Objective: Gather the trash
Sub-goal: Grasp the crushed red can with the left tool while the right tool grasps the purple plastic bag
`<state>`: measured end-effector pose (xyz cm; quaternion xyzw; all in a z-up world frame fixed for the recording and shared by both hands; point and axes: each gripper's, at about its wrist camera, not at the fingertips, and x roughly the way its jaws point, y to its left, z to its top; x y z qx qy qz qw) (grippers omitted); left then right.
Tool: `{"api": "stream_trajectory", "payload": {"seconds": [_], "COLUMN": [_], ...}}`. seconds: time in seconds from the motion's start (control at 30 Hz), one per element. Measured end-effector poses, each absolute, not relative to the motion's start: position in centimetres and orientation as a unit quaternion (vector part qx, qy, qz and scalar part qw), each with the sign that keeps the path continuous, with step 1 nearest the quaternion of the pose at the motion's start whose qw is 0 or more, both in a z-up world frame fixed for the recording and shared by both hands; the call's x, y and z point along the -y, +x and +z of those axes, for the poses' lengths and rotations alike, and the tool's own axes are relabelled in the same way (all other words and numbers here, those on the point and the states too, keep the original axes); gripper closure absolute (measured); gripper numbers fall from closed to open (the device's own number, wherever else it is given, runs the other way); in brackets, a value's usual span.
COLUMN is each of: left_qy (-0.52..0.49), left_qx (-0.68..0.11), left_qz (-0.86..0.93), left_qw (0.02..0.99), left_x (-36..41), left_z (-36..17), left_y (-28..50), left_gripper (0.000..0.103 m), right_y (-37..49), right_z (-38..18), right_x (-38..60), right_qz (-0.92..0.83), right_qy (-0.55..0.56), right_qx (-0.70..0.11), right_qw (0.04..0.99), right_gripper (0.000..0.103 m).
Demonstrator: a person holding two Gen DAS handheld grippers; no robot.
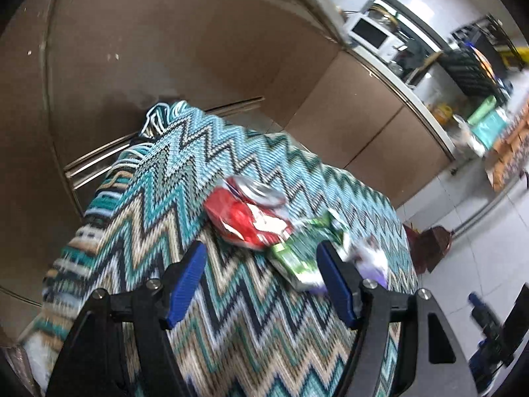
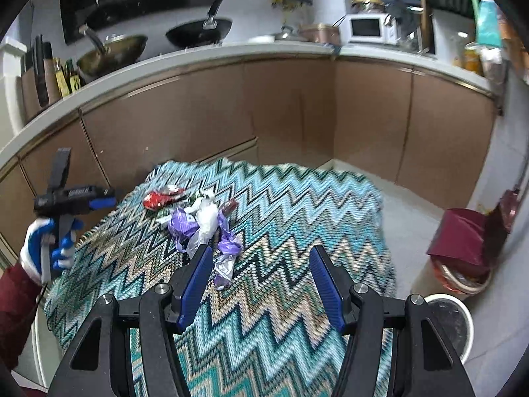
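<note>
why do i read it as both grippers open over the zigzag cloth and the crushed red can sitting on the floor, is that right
Not quite: the crushed red can lies on the zigzag cloth, not the floor, as the left wrist view shows. The left gripper and right gripper are indeed open.

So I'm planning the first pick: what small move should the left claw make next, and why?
Probably ease the open left claw forward to straddle the crushed red can: the can lies just ahead on the zigzag cloth, ungrasped.

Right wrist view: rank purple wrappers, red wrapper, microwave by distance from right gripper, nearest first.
From the right gripper:
1. Purple wrappers, just ahead, by its left finger, on the zigzag cloth.
2. Red wrapper, farther back-left on the cloth.
3. Microwave, on the far counter.
</note>
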<state>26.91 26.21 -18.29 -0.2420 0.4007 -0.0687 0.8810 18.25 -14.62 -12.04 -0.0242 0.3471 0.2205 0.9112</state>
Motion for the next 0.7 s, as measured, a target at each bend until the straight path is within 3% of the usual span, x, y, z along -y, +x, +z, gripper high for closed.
{"api": "stream_trajectory", "payload": {"seconds": [0.23,0.57,0.67,0.7], "left_qy": [-0.284,-0.263,-0.266,-0.264], "left_qx": [-0.439,-0.484,-0.483,-0.483], "left_qz": [-0.075,-0.143,-0.166,-0.167], "left_qw": [0.849,0.822,0.817,0.818], "left_x": [-28.4,-28.0,-27.7,-27.6], "left_z": [-21.9,-23.9,-24.0,-24.0], "left_y": [33.2,36.5,36.4,36.3], "left_gripper": [0.036,0.036,0.04,0.048], "right_y": [22.5,26.8,27.7,28.0], "right_z": [-15.4,-20.0,-21.1,-21.3], "right_x": [11.3,7.8,7.3,7.3], "right_qz": [0.249,0.285,0.291,0.292], "right_qy": [-0.036,-0.037,-0.036,-0.035], "right_qx": [-0.386,-0.439,-0.45,-0.453], "right_qw": [0.888,0.851,0.843,0.842], "right_gripper": [0.045,0.045,0.045,0.045]}}
